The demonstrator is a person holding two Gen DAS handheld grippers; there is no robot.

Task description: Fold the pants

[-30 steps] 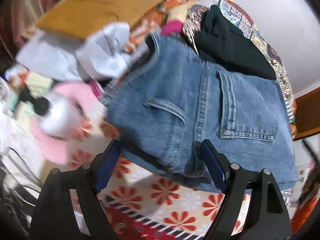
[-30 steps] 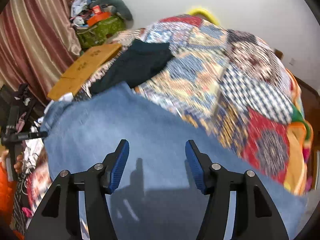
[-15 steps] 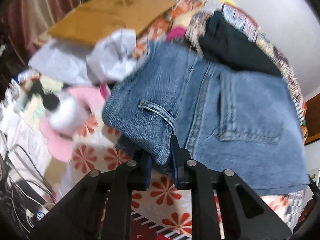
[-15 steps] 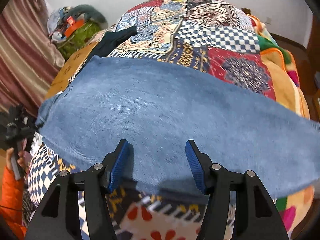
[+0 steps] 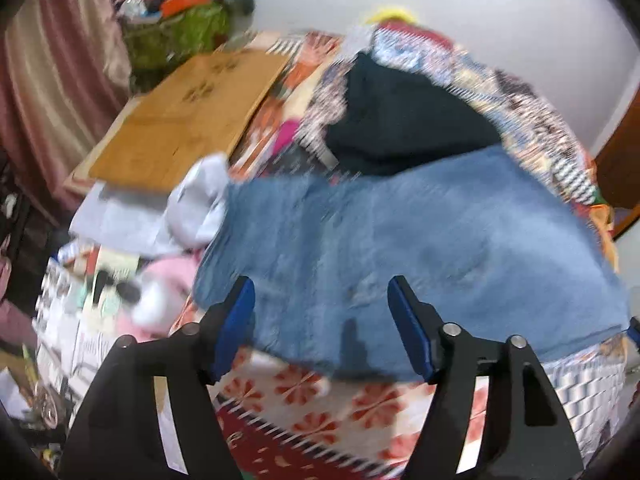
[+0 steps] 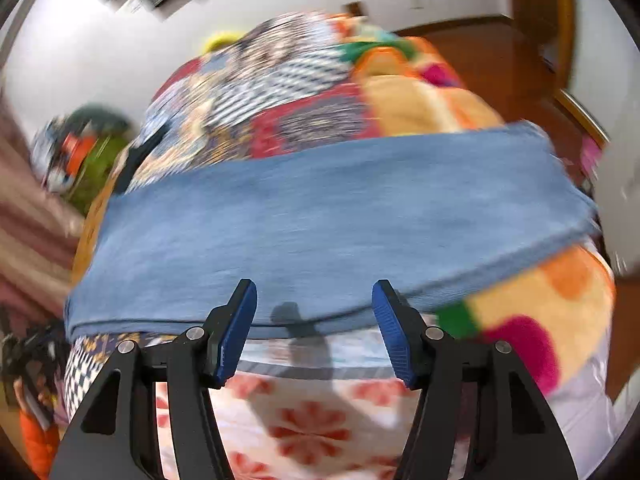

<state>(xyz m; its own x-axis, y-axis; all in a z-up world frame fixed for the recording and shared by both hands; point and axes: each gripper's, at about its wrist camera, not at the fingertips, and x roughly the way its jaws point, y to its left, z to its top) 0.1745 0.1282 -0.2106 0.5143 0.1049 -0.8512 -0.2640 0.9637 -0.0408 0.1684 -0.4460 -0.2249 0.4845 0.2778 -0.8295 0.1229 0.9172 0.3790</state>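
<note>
I have the left gripper (image 5: 322, 322) spread wide with nothing between its blue pads (image 5: 236, 322); the near edge of the folded jeans (image 5: 400, 256) runs across just beyond the fingertips, and I cannot tell through the motion blur whether the pads brush the cloth. The right gripper (image 6: 314, 320) is equally wide apart and empty, its fingertips sitting at the jeans' (image 6: 320, 224) near fold line, which curves from left to right across my view.

The jeans lie flat as a broad blue band on the patchwork quilt (image 6: 288, 92), plain side up. Below their near edge I see a strip of red-and-white floral sheet (image 5: 320, 400) on the left view and the same sheet (image 6: 304, 420) on the right, giving both tools bare fabric to work over.

On the left side things crowd in: a white bundle (image 5: 200, 200) touches the jeans' far left corner, a pink plush toy (image 5: 164, 292) sits just beside the left edge, and a cardboard sheet (image 5: 188, 120) lies further back. A dark garment (image 5: 404, 120) touches the jeans' far edge. On the right, an orange blanket (image 6: 540, 312) borders the jeans' lower right corner.
</note>
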